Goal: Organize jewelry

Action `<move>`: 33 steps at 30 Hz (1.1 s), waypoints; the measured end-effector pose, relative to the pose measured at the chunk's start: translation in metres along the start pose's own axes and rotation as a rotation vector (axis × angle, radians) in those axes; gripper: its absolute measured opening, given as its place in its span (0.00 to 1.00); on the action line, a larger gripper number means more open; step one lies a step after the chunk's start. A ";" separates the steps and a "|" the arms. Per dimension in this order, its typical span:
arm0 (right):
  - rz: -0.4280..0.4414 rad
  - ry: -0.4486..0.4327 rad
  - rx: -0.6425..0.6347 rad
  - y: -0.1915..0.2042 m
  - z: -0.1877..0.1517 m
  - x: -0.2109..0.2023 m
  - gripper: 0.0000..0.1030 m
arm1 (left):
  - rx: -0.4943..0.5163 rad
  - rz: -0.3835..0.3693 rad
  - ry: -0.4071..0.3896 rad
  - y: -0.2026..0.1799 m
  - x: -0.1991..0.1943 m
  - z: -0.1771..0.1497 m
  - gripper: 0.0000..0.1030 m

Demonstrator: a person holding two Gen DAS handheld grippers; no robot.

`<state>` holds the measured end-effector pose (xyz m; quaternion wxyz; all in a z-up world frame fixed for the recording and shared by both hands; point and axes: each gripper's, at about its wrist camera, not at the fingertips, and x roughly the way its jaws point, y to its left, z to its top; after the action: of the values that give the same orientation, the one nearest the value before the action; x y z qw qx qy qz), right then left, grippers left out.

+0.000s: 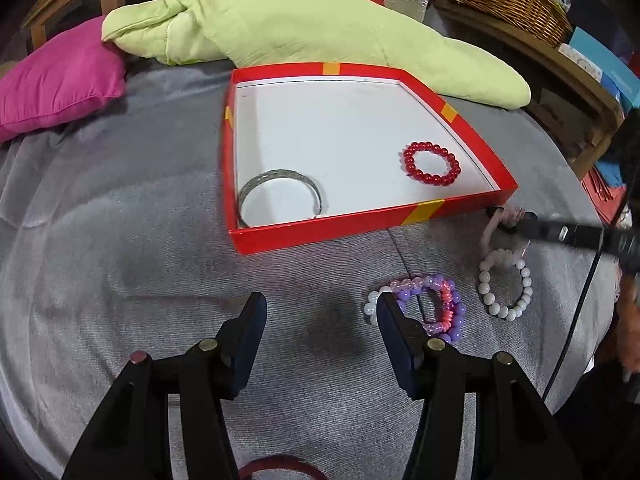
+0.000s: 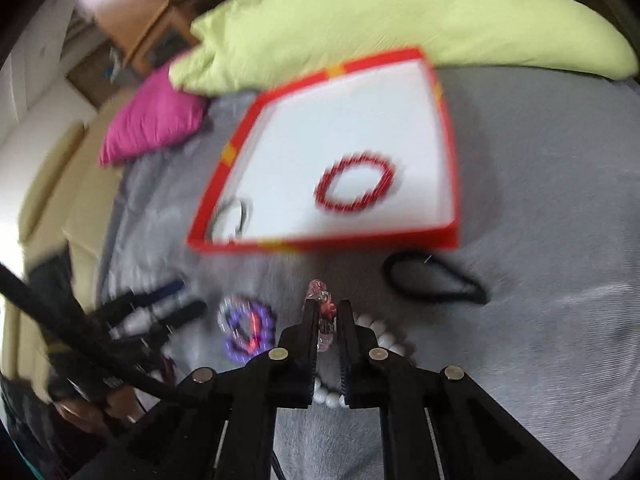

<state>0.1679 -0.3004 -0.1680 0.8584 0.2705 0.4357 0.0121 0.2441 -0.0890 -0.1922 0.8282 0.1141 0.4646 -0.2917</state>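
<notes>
1. The right tool (image 2: 327, 312) is pinched onto a pink bracelet (image 2: 323, 312), its fingers nearly together with the beads caught between them. From the left wrist view the same tool (image 1: 510, 216) sits just beside the near right corner of the red box (image 1: 320, 228), the pink bracelet (image 1: 505, 216) hanging at its tip.
2. The relation that matters: the open box lies straight ahead of and slightly above the right tool in its own view, its near wall (image 2: 360, 240) close in front. The judgement is that the bracelet must clear this wall before it can be let go on the white floor inside.
3. Already in the box are a red bead bracelet (image 1: 432, 163) toward the right side and a silver bangle (image 1: 280, 196) standing against the near left corner.
4. The left tool (image 1: 322, 312) is spread wide and holds nothing. It hovers over the grey bed cover (image 1: 120, 260).
5. A cluster of purple and pink bracelets (image 1: 436, 306) lies just beside the left tool's right finger (image 1: 390, 312), partly hidden by it. A white bead bracelet (image 1: 506, 284) lies further right, nearer the right tool. The left hand is nearer the purple cluster.
6. A black hair band (image 2: 436, 276) lies on the bed cover by the box.
</notes>
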 end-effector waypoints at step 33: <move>0.035 -0.097 0.088 -0.003 0.008 -0.009 0.10 | 0.106 -0.077 -0.066 -0.019 0.000 0.003 0.06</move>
<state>0.1679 -0.3091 -0.1583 0.8653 0.3161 0.3889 -0.0050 0.2350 -0.1055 -0.1894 0.8240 0.1303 0.4252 -0.3511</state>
